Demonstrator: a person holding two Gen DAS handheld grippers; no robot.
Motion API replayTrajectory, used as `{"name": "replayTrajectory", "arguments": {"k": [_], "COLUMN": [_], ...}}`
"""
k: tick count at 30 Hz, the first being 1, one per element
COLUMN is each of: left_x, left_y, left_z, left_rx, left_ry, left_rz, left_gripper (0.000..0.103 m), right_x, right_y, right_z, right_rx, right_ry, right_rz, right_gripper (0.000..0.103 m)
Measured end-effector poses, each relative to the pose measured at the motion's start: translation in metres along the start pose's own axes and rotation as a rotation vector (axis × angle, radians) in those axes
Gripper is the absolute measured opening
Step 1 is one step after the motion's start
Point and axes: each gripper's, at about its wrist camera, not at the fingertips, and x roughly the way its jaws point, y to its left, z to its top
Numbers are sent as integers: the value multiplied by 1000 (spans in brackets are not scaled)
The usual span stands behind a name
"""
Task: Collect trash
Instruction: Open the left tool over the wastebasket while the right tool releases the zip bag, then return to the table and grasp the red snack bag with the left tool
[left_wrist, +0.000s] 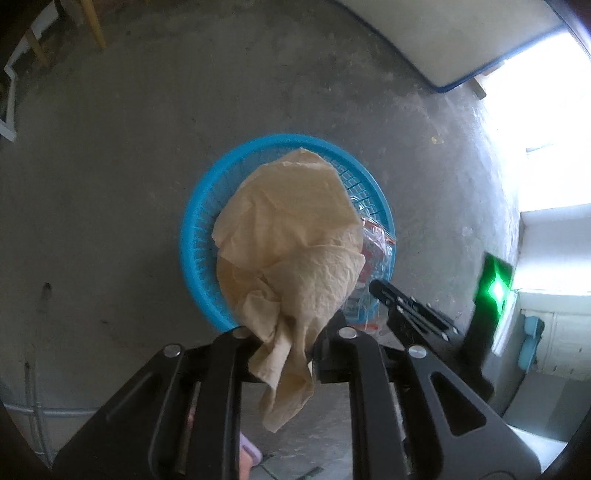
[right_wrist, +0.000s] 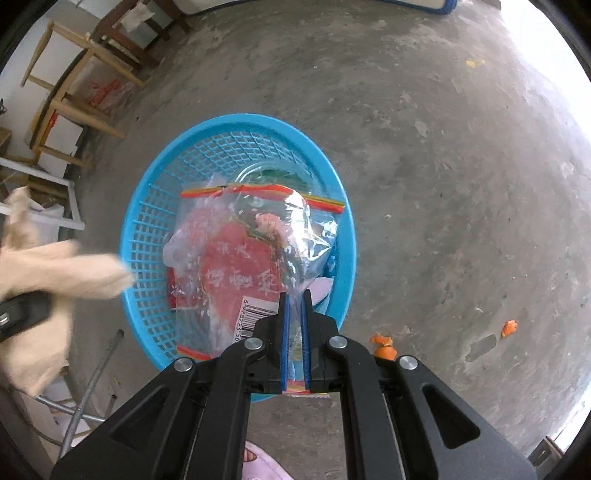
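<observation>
A blue plastic basket (left_wrist: 195, 236) (right_wrist: 147, 229) stands on the concrete floor. My left gripper (left_wrist: 284, 343) is shut on a crumpled beige paper towel (left_wrist: 291, 236) and holds it above the basket; the towel also shows at the left of the right wrist view (right_wrist: 55, 269). My right gripper (right_wrist: 294, 299) is shut on a clear zip bag with a red package inside (right_wrist: 240, 266), over the basket. The right gripper's fingers (left_wrist: 391, 295) show in the left wrist view beside the bag (left_wrist: 373, 254).
Orange peel scraps (right_wrist: 384, 347) (right_wrist: 509, 328) lie on the floor right of the basket. Wooden stools (right_wrist: 74, 85) stand at the far left. A metal pipe (right_wrist: 92, 387) lies near left. A white board with a blue rim (left_wrist: 461, 40) is far right.
</observation>
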Motion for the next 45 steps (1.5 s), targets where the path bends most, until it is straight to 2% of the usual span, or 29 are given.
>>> {"name": "replayTrajectory", "arguments": {"k": [1,3,11,15,18,20,23,26,28,30,32,36,40,43,45], "left_x": [5,8,-6,-48,-94,-131,-193,-241,-267,-288,-309,-345,-377,-390,-391], "left_y": [-2,2,7,3,-7,-8,0,21,37,51,69,104,135,151,164], "left_z": [3,-1,-11,-14,-24,-41,-86,-137,-173,-209,-244,-314,-383,-425,-458], "left_rx": [-18,-52,-66,-62,2,49,110,106,91,59,14,-99,-203,-257,-289], "left_ry": [0,-18,-8,-67,-124,-164,-241,-306,-342,-387,-443,-586,-740,-811,-830], "left_rz": [9,24,-24,-53,-48,-44,-1,30,47,59,76,117,110,132,133], "left_gripper": [42,61,66,66,66,68,71,74,76,76,77,78,81,83,83], "right_x": [-2,-5,-8,-7,-7,-8,-6,-3,-6,-14,-25,-45,-77,-127,-161], "right_y": [-1,-2,-1,0,1,6,22,37,45,47,45,31,11,1,6], "right_z": [0,-2,-2,-1,1,4,11,16,17,16,16,16,12,0,-12], "right_rx": [-6,-15,-59,-58,-46,-50,-81,-127,-172,-193,-211,-201,-162,-137,-167], "right_ry": [-3,-8,1,3,1,-8,-8,-5,-6,-27,-56,-83,-141,-251,-309], "right_rz": [-1,-5,-29,-29,-6,7,24,29,35,44,46,43,42,71,93], "right_gripper": [6,6,7,7,7,7,7,11,22,46,51,52,52,52,53]}}
